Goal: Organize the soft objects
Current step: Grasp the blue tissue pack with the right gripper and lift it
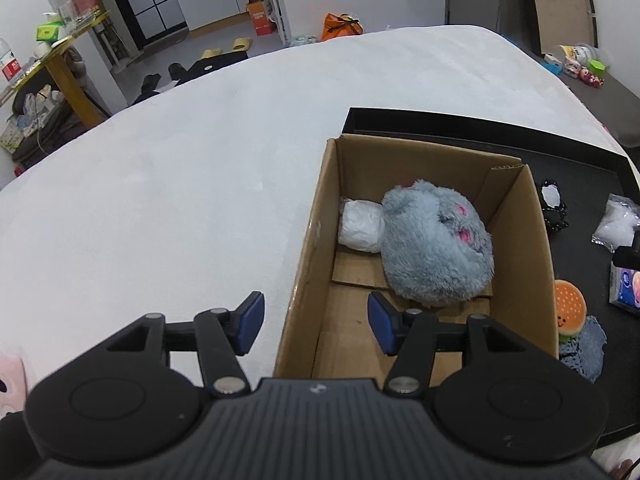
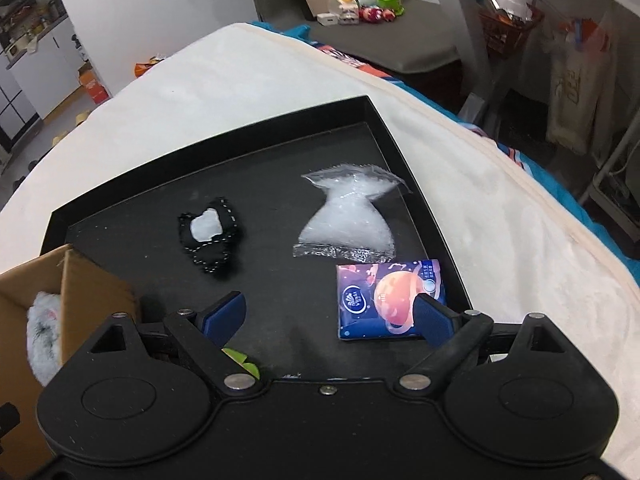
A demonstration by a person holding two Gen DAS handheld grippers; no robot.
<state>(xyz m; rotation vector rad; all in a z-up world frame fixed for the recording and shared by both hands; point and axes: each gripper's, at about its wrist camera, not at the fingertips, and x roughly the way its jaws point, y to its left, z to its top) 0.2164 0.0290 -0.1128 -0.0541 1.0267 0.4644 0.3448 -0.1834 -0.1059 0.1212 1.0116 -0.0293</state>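
Plush toy point(image 1: 436, 244) (one), box point(image 1: 536, 216) (one).

The blue tissue pack point(image 2: 390, 300) has a round white logo and a picture of an orange planet. Its letters are too small and blurry to read.

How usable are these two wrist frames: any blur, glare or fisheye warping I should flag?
Left wrist view: sharp in the middle, the grey plush toy in the cardboard box reads clearly; strong fisheye bends the white bed cover. Right wrist view: the clear plastic bag glints on the dim black tray; the room at the edges looks soft.
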